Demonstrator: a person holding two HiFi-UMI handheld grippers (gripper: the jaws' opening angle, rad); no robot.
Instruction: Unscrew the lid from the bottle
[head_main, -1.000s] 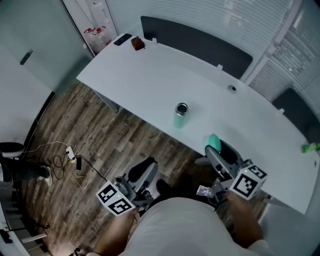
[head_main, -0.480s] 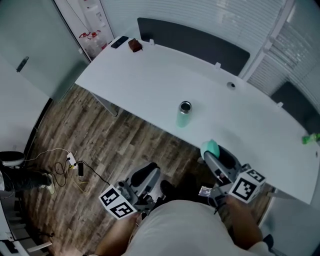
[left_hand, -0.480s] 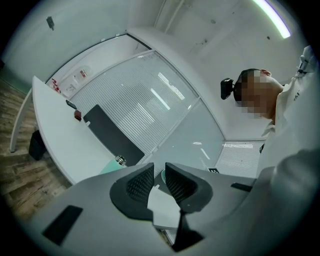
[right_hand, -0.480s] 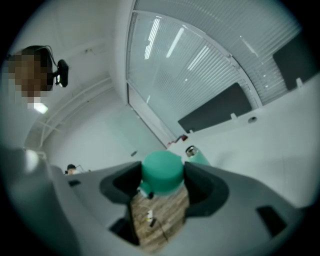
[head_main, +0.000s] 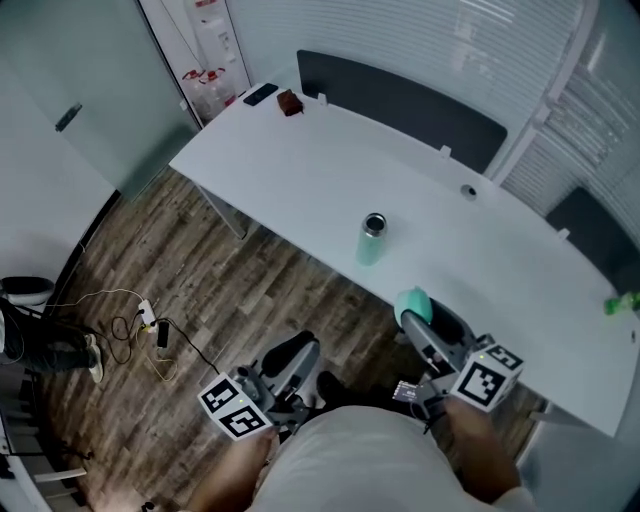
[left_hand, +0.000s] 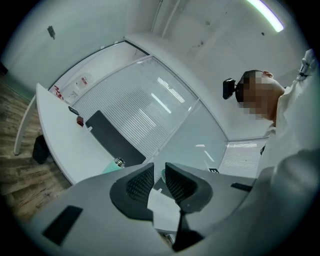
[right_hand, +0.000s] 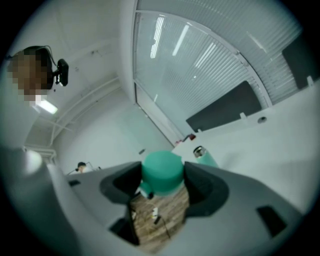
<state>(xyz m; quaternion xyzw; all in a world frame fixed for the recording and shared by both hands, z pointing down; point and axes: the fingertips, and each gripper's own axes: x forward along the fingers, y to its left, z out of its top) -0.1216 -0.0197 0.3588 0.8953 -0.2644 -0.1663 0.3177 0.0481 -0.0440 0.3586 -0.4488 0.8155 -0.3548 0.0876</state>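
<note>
A: The fingers (right_hand: 201, 186) of the right gripper (right_hand: 162, 176), what are they on?

B: They're clamped on a round teal plastic lid (right_hand: 161, 170), one finger on either side of it. In the head view that gripper (head_main: 417, 312) is held in front of the person, with the lid (head_main: 411, 302) at its tip over the brown wood-plank floor (head_main: 200, 270), just short of the table's near edge.

A: And the left gripper (left_hand: 159, 181)?

B: Its jaws are almost together, with only a narrow slit between the ribbed pads and nothing in it. It (head_main: 292, 356) is held low at the person's left, also over the floor.

A: Where's the bottle?

B: The mint-green bottle with a metal mouth (head_main: 371, 241) stands upright on the long white table (head_main: 300, 165), close to the near edge, and its mouth is uncovered. It's apart from both grippers, the right one being nearer. Both gripper views catch it (right_hand: 204, 156) past the jaws (left_hand: 116, 164).
</note>
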